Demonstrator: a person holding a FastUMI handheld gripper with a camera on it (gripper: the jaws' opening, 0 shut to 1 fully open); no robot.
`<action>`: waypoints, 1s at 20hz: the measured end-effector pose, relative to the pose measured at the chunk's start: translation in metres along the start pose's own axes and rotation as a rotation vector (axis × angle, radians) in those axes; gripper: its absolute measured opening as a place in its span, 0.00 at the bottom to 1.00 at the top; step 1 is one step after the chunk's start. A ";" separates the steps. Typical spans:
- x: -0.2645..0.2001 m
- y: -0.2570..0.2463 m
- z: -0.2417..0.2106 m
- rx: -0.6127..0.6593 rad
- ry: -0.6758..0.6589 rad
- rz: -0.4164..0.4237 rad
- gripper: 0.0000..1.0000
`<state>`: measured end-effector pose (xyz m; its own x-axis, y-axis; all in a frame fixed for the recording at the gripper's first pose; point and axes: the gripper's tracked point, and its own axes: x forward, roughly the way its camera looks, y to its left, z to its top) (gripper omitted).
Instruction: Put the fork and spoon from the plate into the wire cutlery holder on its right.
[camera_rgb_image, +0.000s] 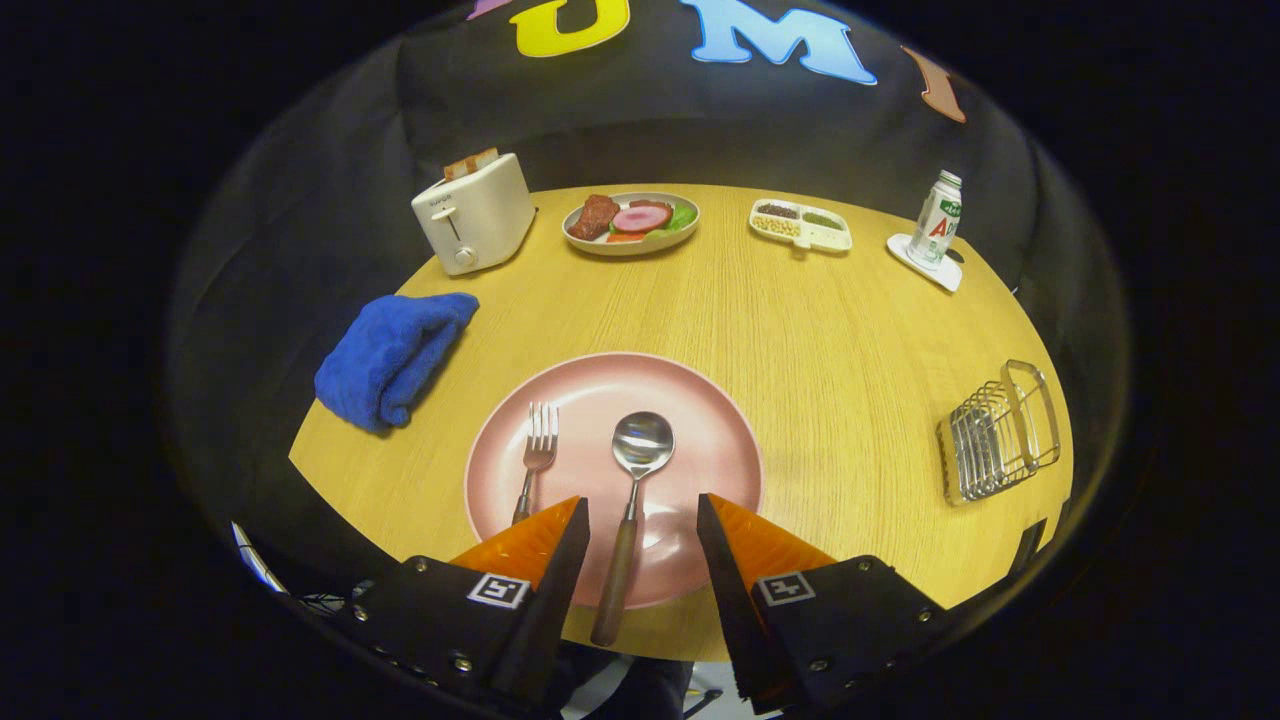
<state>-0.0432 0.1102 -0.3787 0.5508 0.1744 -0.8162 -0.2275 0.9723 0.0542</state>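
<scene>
On the near part of the wooden worktop (800, 330) we find the pink plate (700, 400), with the fork (538, 452) lying on its left side and the spoon (632, 500) lying down its middle, bowl far and wooden handle near. The spoon handle crosses the near rim of the plate and ends over the worktop. The claw (640, 520) is released: its two fingers stand well apart, one on each side of the spoon handle, and touch nothing that we can see. The fork handle runs under the left finger, so its near end is hidden.

We judge the step in hand to be the first pick, with the spoon as the likely target. To do it well, we keep the handle centred between the fingers, descend squarely, and close on the wooden part, where the grip should hold better than on the polished neck. We avoid pressing on the overhanging end, since that could tip the bowl upward.

The wire cutlery holder (998, 432) stands to the right of the plate, near the right edge of the worktop, with bare wood between them. That path appears open. A blue cloth (392, 355) lies to the left, while the toaster (475, 212), food plate (630, 222), divided dish (800, 224) and bottle (936, 220) sit along the far side, well apart from the route.
</scene>
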 end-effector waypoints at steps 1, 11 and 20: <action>0.003 0.000 -0.005 0.001 0.017 -0.001 0.68; 0.024 0.002 -0.023 0.033 0.114 0.010 0.34; 0.023 0.001 -0.019 0.028 0.119 0.017 0.03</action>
<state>-0.0460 0.1119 -0.4081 0.4478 0.1727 -0.8773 -0.2127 0.9736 0.0831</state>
